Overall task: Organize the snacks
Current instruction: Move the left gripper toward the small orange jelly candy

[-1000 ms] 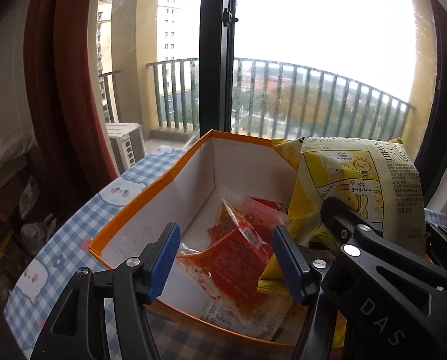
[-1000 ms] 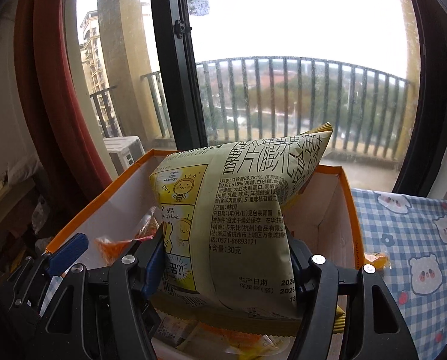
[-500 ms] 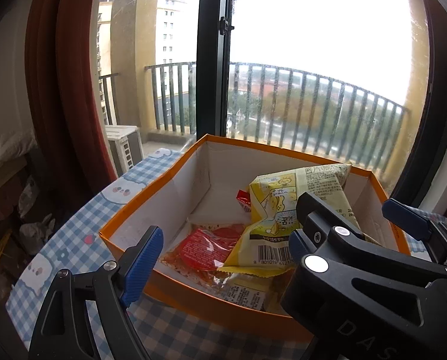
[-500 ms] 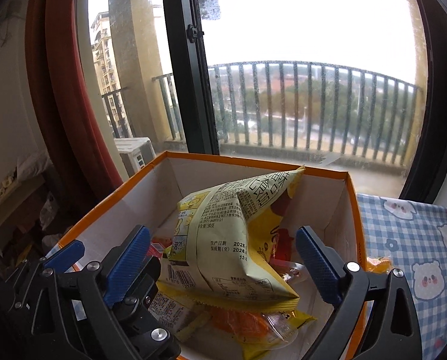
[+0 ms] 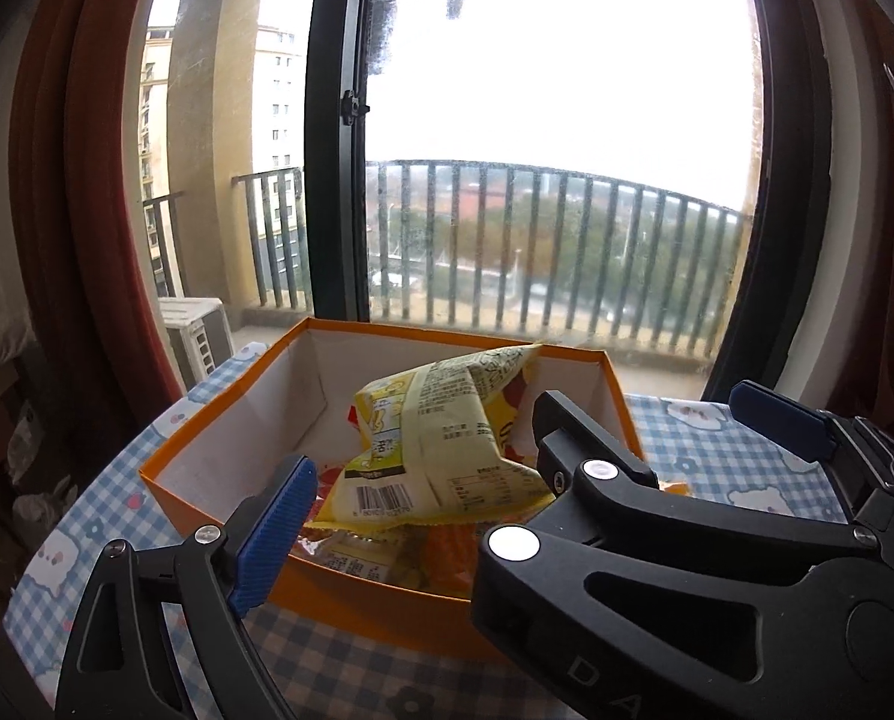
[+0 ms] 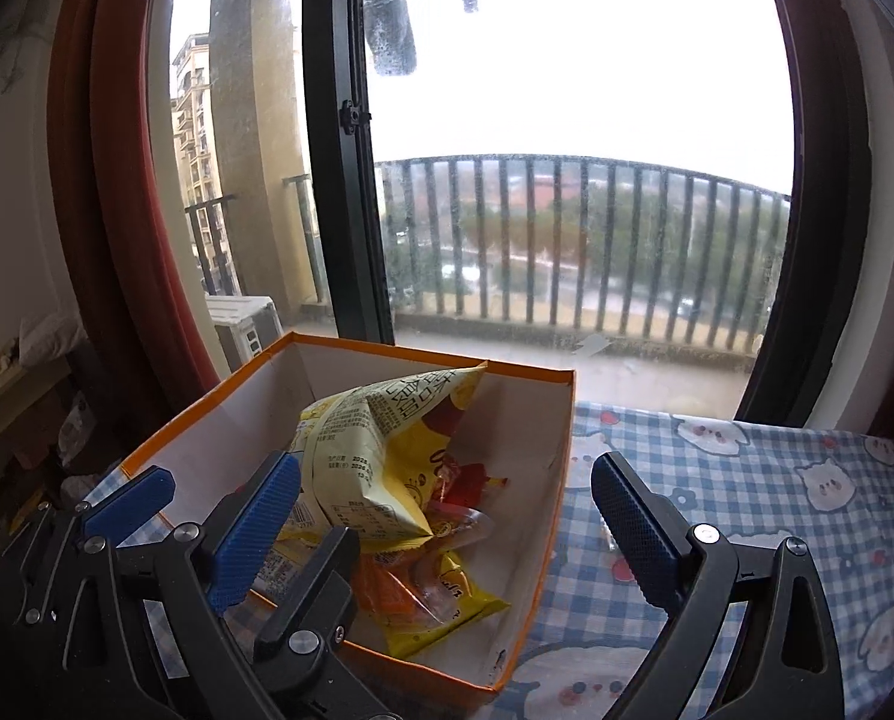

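An orange cardboard box with white inner walls stands on the table ahead of both grippers. A yellow chip bag lies loose in it, on top of red and orange snack packets. My left gripper hangs before the box's near wall; its jaws are opening and nothing is between them. Its right finger is hidden behind the right gripper's black finger. My right gripper stands wide open and empty above the near right corner. The two grippers overlap side by side.
A blue-and-white check cloth with bear prints covers the table. Just behind the box is a window with a black frame, a balcony railing outside. A red curtain hangs at the left. A small orange scrap lies beside the box.
The left gripper let go of a red packet and the right gripper let go of the yellow bag; both now lie in the box. Both grippers opened wide, drew back and rose.
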The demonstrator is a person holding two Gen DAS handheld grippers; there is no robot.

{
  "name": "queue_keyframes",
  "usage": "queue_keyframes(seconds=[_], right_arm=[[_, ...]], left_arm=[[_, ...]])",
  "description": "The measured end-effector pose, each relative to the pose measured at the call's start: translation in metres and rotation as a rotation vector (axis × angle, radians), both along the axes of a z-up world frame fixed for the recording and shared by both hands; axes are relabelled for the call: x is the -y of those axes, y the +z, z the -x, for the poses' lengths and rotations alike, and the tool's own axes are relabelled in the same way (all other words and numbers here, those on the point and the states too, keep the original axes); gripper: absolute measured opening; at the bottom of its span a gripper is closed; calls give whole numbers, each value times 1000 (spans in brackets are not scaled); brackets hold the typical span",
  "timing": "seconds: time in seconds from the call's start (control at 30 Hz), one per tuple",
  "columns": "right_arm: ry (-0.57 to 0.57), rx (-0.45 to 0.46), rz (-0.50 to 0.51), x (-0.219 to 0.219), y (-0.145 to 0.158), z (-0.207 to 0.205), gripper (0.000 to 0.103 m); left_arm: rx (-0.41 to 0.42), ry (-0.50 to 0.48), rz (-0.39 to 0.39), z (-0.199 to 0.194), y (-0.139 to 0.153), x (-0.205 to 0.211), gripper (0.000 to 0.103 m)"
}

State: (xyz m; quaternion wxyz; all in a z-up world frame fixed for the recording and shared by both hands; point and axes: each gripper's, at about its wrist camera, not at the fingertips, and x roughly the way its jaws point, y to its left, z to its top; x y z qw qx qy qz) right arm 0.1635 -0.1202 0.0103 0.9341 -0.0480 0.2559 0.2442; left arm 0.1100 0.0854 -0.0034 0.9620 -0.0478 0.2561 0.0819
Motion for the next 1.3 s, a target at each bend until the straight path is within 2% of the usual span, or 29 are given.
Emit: queue_keyframes(seconds=[0.57,0.73,0.8,0.9,1.03,1.3], right_arm=[[-100,-17,-8,94,0,-7,99],[-103,-23,17,123,2,-20,99],[-98,-34,29,131,5,-28,99],[-97,-40,38,144,6,-38,99],[-103,-96,15,164,-3,-61,99],[-158,-152,-15,190,-22,-97,99]], left_arm=[[-16,-88,-33,-5,1,93,95],[-18,-90,-10,-14,3,120,96],[-28,-100,-4,-21,5,130,96],[-39,-114,-46,-33,5,148,97],[-79,-128,-59,-52,-1,168,97],[-122,-141,-73,-88,-19,193,97]])
